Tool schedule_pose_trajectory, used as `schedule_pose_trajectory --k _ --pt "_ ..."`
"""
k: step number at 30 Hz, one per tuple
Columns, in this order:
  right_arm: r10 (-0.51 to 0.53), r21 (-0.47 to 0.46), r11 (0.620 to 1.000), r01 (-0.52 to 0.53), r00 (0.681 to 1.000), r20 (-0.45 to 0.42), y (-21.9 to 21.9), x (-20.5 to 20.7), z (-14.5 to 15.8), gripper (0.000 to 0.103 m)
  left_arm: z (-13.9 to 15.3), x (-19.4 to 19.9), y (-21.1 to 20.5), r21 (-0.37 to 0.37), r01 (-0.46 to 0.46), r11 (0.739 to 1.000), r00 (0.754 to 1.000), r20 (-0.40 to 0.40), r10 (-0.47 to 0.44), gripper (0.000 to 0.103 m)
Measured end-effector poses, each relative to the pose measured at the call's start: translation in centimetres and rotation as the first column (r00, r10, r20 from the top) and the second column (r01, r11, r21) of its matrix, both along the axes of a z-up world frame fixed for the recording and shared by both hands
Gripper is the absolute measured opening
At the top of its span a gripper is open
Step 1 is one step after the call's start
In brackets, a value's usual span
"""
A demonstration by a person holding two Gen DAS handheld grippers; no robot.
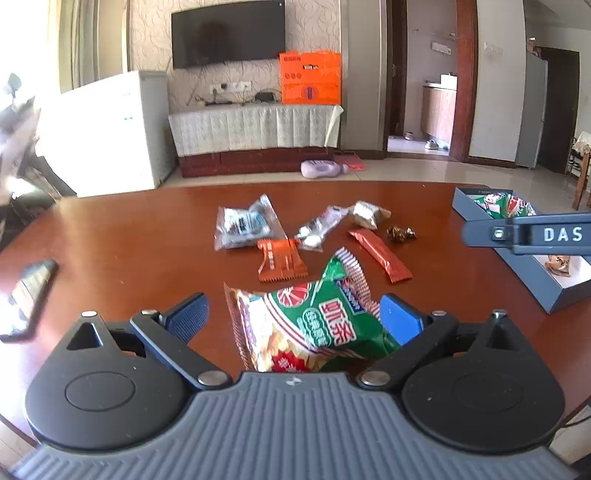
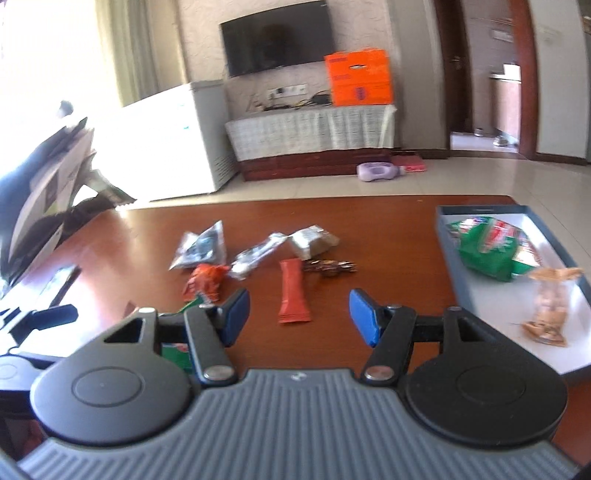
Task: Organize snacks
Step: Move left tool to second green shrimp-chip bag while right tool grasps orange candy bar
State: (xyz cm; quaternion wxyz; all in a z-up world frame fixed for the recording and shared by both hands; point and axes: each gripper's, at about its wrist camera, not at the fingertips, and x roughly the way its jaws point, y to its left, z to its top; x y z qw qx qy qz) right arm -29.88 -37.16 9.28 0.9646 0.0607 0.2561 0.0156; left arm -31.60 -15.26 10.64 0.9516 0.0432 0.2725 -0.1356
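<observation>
Crinkled green-and-red snack bag lies between wide-apart blue fingers.

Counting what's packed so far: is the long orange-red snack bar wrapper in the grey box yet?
Out. The long orange-red snack bar wrapper lies flat on the brown wooden table, apart from the grey box.

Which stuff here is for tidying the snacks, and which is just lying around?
For the job:
- green snack bag between the left gripper's open fingers
- long orange bar
- crumpled orange wrapper
- clear packets
- foil candies
- blue box

Just lying about:
- phone
- orange carton
- TV
</observation>
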Motion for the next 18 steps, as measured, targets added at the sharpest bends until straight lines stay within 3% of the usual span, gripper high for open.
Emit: schedule_pose_trajectory --k 7,18 --pt "-0.005 -0.003 1.000 0.005 1.000 -0.024 1.1 1.2 -0.6 0.062 -2.5 2.4 -0.9 0.031 0.018 0.999 0.998 -0.061 -0.017 0.101" --pt "-0.004 -0.038 0.999 0.001 0.997 -0.075 1.1 5.3 -2.6 0.062 -2.2 8.2 -0.5 0.061 -0.031 0.998 0.995 -0.093 0.036 0.101"
